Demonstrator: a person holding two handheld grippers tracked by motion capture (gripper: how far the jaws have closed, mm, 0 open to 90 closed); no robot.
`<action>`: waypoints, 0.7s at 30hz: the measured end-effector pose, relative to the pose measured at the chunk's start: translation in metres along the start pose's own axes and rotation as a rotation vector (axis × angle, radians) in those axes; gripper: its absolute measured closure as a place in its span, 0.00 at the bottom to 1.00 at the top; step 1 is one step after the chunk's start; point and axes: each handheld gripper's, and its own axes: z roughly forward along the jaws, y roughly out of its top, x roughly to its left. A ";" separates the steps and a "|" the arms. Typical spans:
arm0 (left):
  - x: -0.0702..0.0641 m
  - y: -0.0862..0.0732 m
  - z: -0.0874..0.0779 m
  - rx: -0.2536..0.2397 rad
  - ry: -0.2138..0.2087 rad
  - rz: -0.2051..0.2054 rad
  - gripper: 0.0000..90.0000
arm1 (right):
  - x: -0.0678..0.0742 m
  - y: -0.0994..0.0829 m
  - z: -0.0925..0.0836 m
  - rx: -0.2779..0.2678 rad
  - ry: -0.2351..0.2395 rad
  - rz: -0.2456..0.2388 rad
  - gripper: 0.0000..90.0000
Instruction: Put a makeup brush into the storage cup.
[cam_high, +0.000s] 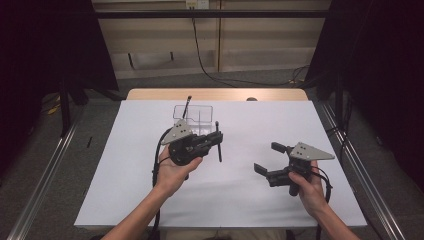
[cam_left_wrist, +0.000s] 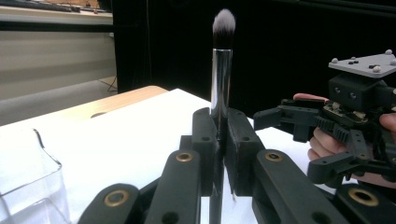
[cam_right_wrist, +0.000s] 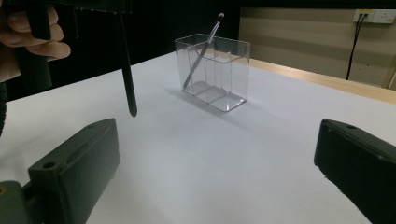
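Observation:
My left gripper (cam_high: 218, 138) is shut on a makeup brush (cam_high: 218, 145) with a black handle, held above the white table (cam_high: 120, 200). In the left gripper view the brush (cam_left_wrist: 220, 74) stands upright between the jaws (cam_left_wrist: 219, 128), silver ferrule and grey bristles on top. Just behind it stands a clear divided organizer (cam_high: 194, 117) with a second brush (cam_high: 187, 104) leaning inside. My right gripper (cam_high: 266, 157) hovers open and holds nothing, at the right of the table. In the right gripper view (cam_right_wrist: 215, 163) the organizer (cam_right_wrist: 212, 74) lies ahead, and the held brush's handle (cam_right_wrist: 127, 70) hangs at the left.
The white sheet lies on a wooden table whose far edge (cam_high: 215, 94) shows. Metal rails (cam_high: 45, 170) run along both sides of the table. Black curtains hang left and right, and a cable (cam_high: 205, 65) trails on the floor behind.

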 end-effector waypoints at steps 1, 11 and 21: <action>0.001 0.000 -0.002 0.001 0.004 0.004 0.93 | 0.000 0.000 -0.002 0.000 -0.005 -0.004 0.00; 0.023 0.006 -0.016 0.010 0.065 -0.009 0.93 | -0.006 -0.011 -0.029 0.001 -0.041 0.035 0.00; 0.045 0.017 -0.030 0.012 0.119 -0.006 0.93 | -0.002 -0.026 -0.052 0.016 -0.074 0.031 0.00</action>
